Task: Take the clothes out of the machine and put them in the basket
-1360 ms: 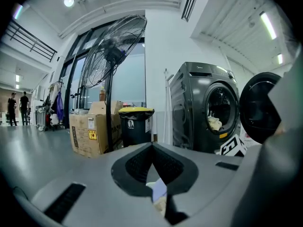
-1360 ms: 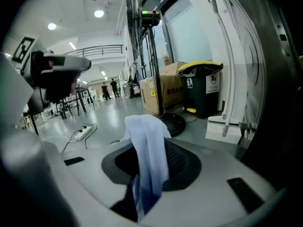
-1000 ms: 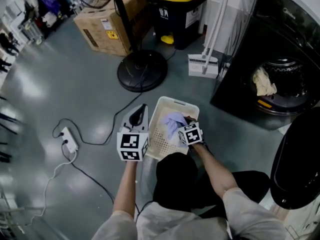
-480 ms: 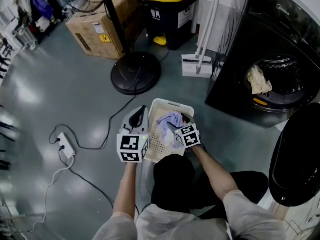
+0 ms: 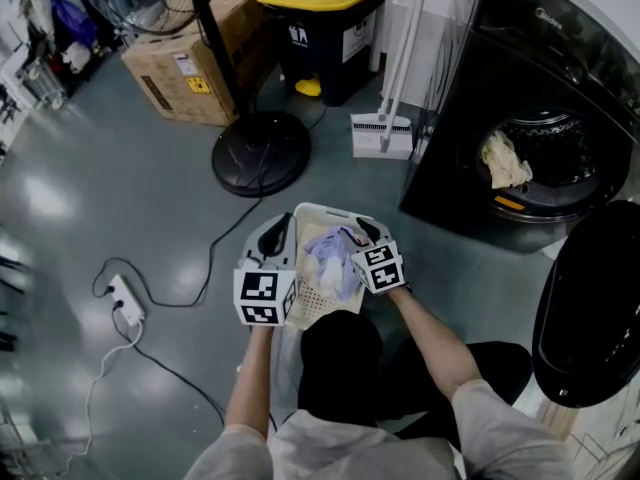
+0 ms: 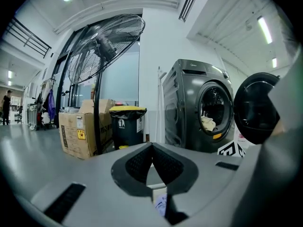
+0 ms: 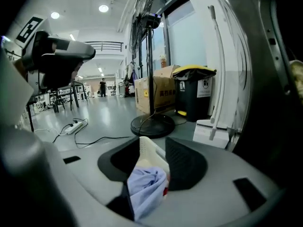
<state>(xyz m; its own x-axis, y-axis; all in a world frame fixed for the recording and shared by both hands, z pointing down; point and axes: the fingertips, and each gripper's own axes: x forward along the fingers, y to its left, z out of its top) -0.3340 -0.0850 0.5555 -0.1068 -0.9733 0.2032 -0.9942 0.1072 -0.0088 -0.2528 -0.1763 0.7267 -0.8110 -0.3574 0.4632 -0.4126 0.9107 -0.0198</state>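
Right claw (image 5: 361, 231) half open, just closing; ungripped lilac cloth (image 5: 325, 255) below between jaws, in basket (image 5: 303, 298).

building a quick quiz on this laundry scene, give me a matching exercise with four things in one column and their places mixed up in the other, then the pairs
Things
1. pale blue garment
2. cream cloth
3. power strip
4. bin with a yellow lid

Places
A. on the floor, at the head view's left
B. in the white basket
C. inside the drum of the machine
D. next to the cardboard box

Pairs: 1-B, 2-C, 3-A, 4-D
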